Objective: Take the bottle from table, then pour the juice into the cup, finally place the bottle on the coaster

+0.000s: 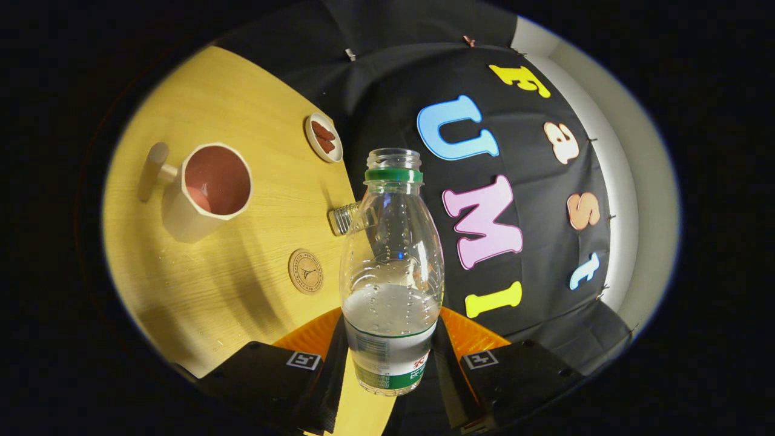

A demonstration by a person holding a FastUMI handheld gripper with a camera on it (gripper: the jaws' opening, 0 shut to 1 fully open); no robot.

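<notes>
- Gripper: both fingers are closed against the lower body of the bottle, one on each side, at the level of its label band. The bottle is held between them.
- Bottle: clear plastic, uncapped, with a green ring just below the open mouth. It stands upright relative to the fingers, neck pointing away from them. Liquid fills roughly the lower part of the body – its surface lies a little above the label – and droplets cling to the inner wall above it.
- Table: light wood-grain surface, seen tilted, lying to the left of the held bottle and beyond the fingers.
- Cup: pale faceted outside, reddish-brown inside, with a handle on the side away from the bottle. It stands on the table well apart from the bottle, its mouth open.
- Coaster: round, brown, with a printed emblem; it lies flat on the table between the cup and the bottle, nearer the bottle and bare.
- Bottle cap: a small clear ribbed piece on the table edge, just beside the bottle's shoulder in this view.
- Small dish: shallow, pale rim, holding dark reddish pieces – it sits on the table beyond the cup.
</notes>
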